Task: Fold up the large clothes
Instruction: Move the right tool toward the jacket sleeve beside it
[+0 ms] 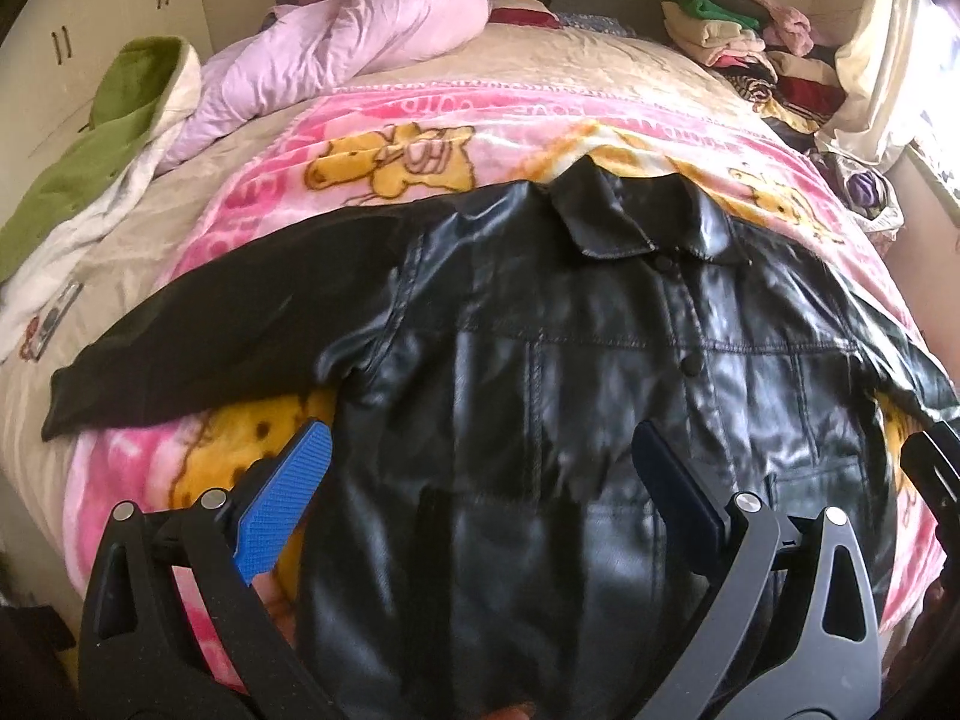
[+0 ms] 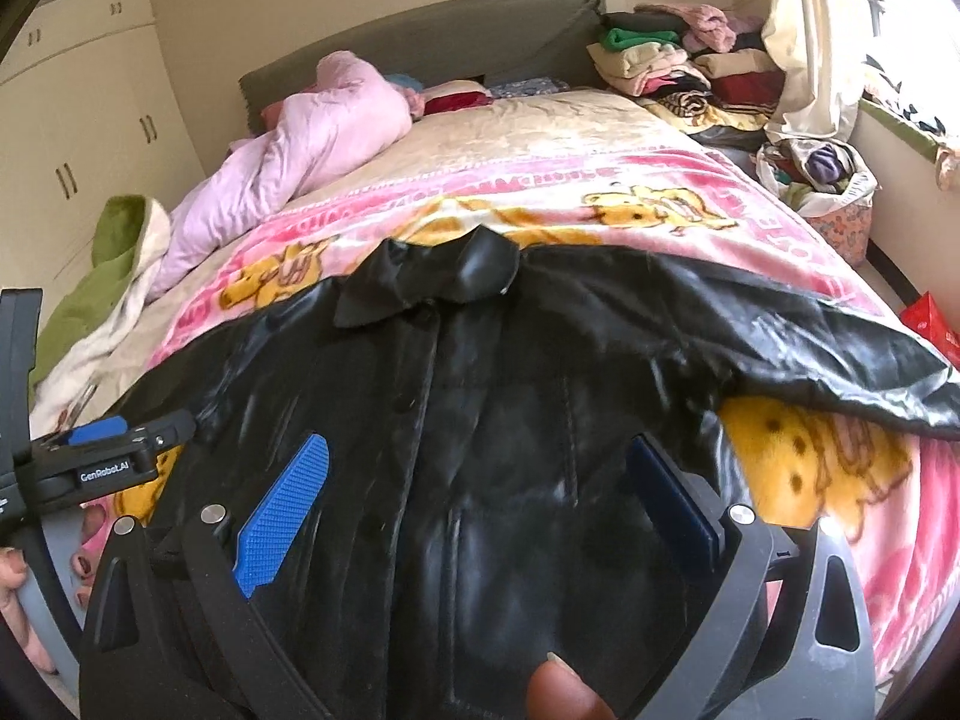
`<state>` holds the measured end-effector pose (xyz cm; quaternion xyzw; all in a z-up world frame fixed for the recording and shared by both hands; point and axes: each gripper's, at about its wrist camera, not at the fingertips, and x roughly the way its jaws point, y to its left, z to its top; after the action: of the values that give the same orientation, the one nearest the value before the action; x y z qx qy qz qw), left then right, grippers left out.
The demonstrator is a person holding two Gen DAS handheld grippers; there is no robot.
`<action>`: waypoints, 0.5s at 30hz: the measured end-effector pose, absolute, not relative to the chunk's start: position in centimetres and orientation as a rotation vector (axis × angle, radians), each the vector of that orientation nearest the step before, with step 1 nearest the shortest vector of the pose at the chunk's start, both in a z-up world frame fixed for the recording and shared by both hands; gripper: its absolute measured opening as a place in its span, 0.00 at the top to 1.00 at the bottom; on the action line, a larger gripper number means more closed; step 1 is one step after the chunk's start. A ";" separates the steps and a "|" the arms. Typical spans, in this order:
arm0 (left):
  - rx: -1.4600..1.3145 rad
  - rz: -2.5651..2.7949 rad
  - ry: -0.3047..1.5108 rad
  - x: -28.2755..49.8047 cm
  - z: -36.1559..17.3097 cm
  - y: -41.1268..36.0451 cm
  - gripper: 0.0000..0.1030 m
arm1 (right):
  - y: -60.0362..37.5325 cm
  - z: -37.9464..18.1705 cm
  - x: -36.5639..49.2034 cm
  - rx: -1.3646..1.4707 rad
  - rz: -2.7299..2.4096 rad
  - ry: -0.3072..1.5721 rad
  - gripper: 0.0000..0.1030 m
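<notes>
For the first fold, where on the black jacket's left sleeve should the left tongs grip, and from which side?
Probably the cuff end of the left sleeve, approached from the outer left. The black jacket lies flat, front up, on the pink blanket with that sleeve spread outward, so its cuff edge is free. Left tongs are open.

Both tongs gape wide, nothing between fingers. Below and ahead of left gripper [image 1: 480, 504]: black jacket [image 1: 570, 360], flat; same under right gripper [image 2: 486, 510]. Left sleeve [image 1: 198, 330] spreads forward-left of left tongs, right sleeve [image 2: 810, 354] forward-right of right tongs. Beyond the collar: bare pink blanket [image 1: 510, 120]. Farther ahead, lilac quilt [image 1: 336, 42] and clothes pile [image 2: 672, 66] block.
</notes>
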<state>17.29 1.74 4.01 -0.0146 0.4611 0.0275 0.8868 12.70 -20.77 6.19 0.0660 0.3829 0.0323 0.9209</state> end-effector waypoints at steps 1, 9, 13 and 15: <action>-0.029 0.057 0.959 17.7 4.0 1.6 0.09 | -21.0 6.3 13.1 0.140 0.059 0.787 0.04; -0.029 0.023 0.969 20.8 4.2 -0.3 0.09 | -23.9 6.8 16.0 0.191 -0.004 0.777 0.04; -0.031 0.011 0.964 22.3 4.4 -1.2 0.09 | -25.7 7.3 17.1 0.209 -0.048 0.759 0.04; -0.034 0.003 0.963 23.0 4.4 -1.6 0.09 | -26.8 7.5 17.7 0.224 -0.071 0.754 0.04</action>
<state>23.02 -1.55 4.38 -0.0165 0.4630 0.0016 0.8862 17.66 -26.75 7.52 0.1091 0.3673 -0.0346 0.9230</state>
